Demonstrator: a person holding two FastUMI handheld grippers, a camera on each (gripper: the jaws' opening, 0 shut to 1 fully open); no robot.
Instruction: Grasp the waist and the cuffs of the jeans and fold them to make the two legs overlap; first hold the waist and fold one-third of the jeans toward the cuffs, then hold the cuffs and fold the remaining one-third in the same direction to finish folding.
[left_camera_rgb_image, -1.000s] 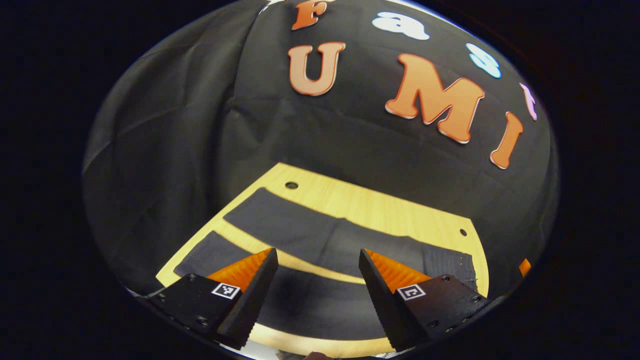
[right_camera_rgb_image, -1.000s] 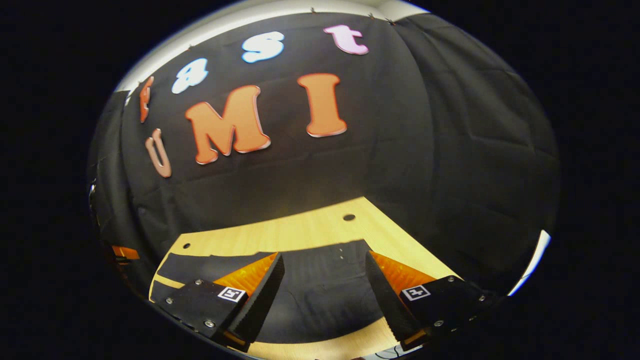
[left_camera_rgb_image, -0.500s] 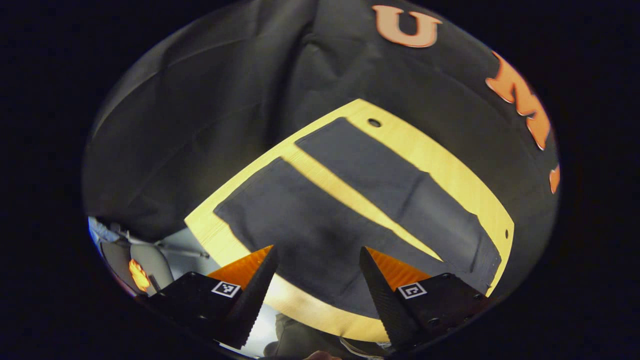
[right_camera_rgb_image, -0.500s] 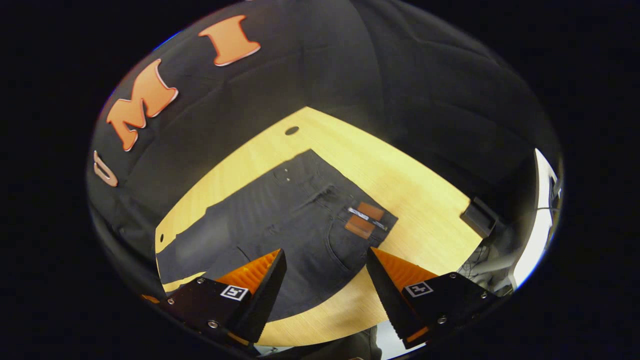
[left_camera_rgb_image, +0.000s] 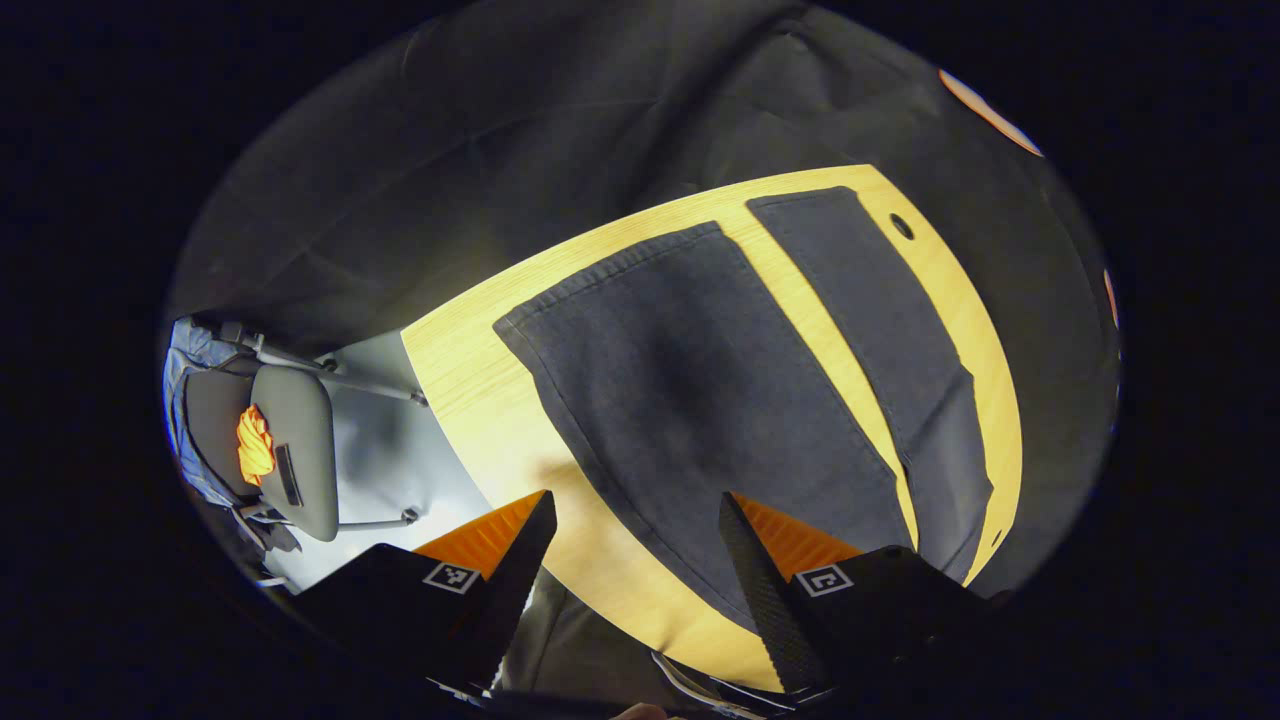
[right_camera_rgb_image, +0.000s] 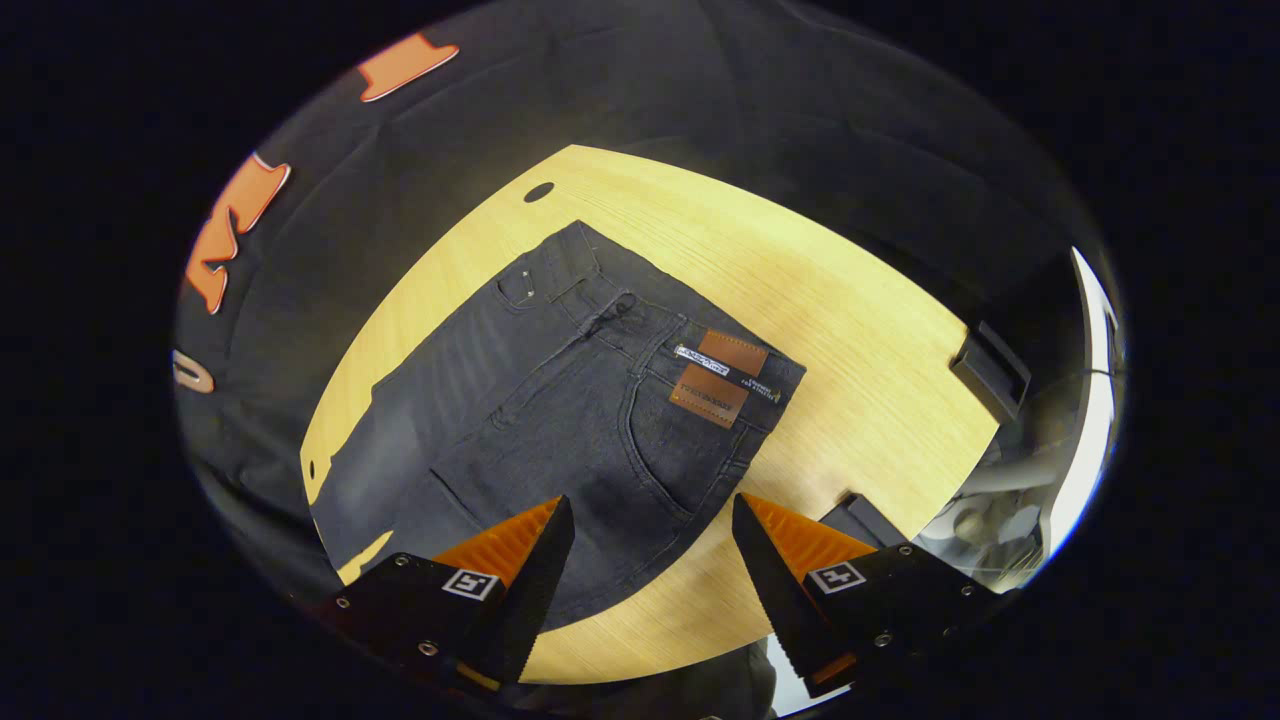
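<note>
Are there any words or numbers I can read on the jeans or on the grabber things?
Two brown patches at the waist of the jeans: print too small to read.
White strip beside the upper patch: too small to read.
Square markers on the right gripper and the left gripper: black-and-white patterns, no readable words.
Nothing else readable here.

Jeans (right_camera_rgb_image: 560, 400): dark matt denim, leather-looking patches at 2 o'clock. Table (right_camera_rgb_image: 850, 330): pale wood grain, smooth, possibly laminate.
</note>
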